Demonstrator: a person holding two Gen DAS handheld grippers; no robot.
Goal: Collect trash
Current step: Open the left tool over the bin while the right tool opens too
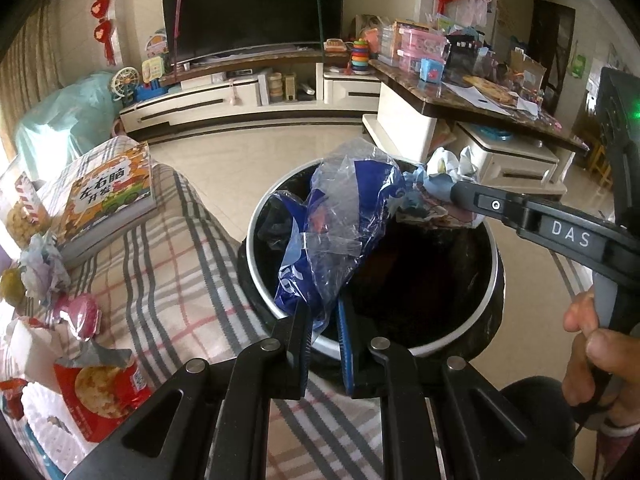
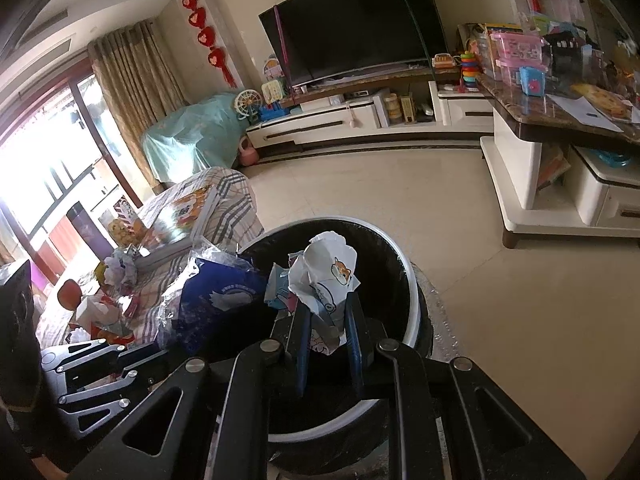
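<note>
A round black trash bin with a white rim (image 1: 494,276) (image 2: 412,280) stands on the floor beside the plaid-covered table. My left gripper (image 1: 324,320) is shut on a crumpled blue and clear plastic bag (image 1: 344,216), held over the bin's left side; the bag also shows in the right wrist view (image 2: 216,300). My right gripper (image 2: 328,320) is shut on a crumpled white paper wrapper with a cartoon dog print (image 2: 332,272), held over the bin's opening. In the left wrist view the right gripper (image 1: 456,194) enters from the right with the wrapper (image 1: 444,168).
The plaid cloth (image 1: 168,264) carries a children's book (image 1: 108,200), a red snack box (image 1: 100,396), a pink wrapper (image 1: 82,316) and crumpled paper (image 1: 42,268). A TV stand (image 1: 248,96) and a cluttered marble-topped counter (image 1: 480,92) stand across the tiled floor.
</note>
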